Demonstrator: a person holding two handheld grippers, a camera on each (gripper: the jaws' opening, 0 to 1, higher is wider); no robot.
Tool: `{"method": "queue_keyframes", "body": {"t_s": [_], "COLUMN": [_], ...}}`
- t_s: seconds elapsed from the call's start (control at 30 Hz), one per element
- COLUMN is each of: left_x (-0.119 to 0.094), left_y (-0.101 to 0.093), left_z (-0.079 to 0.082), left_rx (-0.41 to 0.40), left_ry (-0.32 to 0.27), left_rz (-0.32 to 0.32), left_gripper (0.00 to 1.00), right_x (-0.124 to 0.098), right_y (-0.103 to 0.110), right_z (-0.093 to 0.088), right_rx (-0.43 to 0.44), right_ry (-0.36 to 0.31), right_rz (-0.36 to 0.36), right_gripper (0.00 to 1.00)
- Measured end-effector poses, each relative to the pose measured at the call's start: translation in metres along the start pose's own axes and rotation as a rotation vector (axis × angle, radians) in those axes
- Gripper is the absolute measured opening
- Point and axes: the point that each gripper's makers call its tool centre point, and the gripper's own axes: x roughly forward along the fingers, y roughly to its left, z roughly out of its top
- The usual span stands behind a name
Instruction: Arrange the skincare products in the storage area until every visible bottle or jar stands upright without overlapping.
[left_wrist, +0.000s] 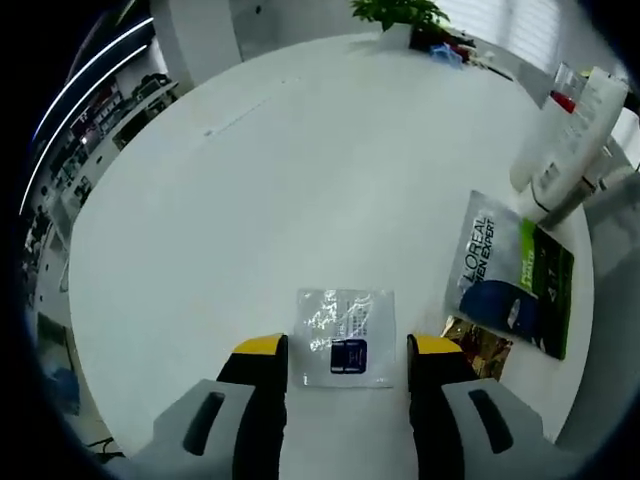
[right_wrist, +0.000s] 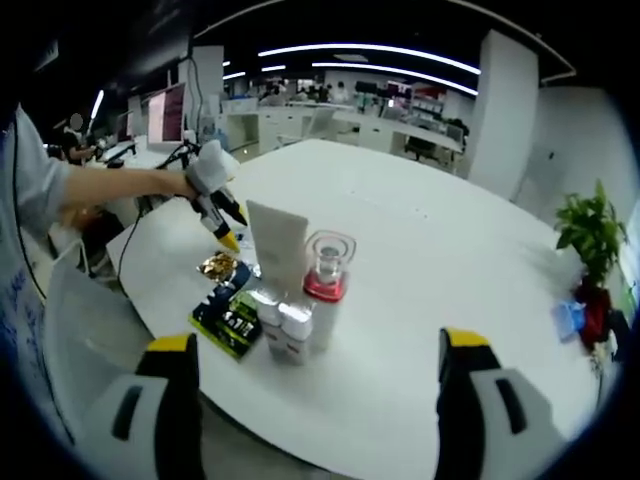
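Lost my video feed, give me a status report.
Left gripper open, straddling a flat clear sachet. Right gripper open, empty, short of the upright tubes and red-capped bottle. L'Oreal pouch lying flat.

Both views are bright and mostly sharp. In the right gripper view, long white ceiling lights (right_wrist: 370, 55) glow far above and light up the white table (right_wrist: 450, 260). The table looks very bright, almost washed out, in the left gripper view. Shadows are soft and small. Straight lines bend near the edges, where things look stretched. The far office is a little fuzzy.
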Motion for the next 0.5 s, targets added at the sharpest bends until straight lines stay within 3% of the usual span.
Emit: {"method": "queue_keyframes", "body": {"t_s": [0.5], "left_x": [-0.0003], "left_y": [0.0022], "left_z": [0.0013], "left_rx": [-0.027], "left_ry": [-0.006], "left_rz": [-0.001], "left_gripper": [0.36], "right_x": [-0.0015], "right_y": [0.0018], "right_z": [-0.0006], "right_rx": [-0.002], "right_ry": [-0.007], "right_rz": [0.008], "right_gripper": [1.00]}}
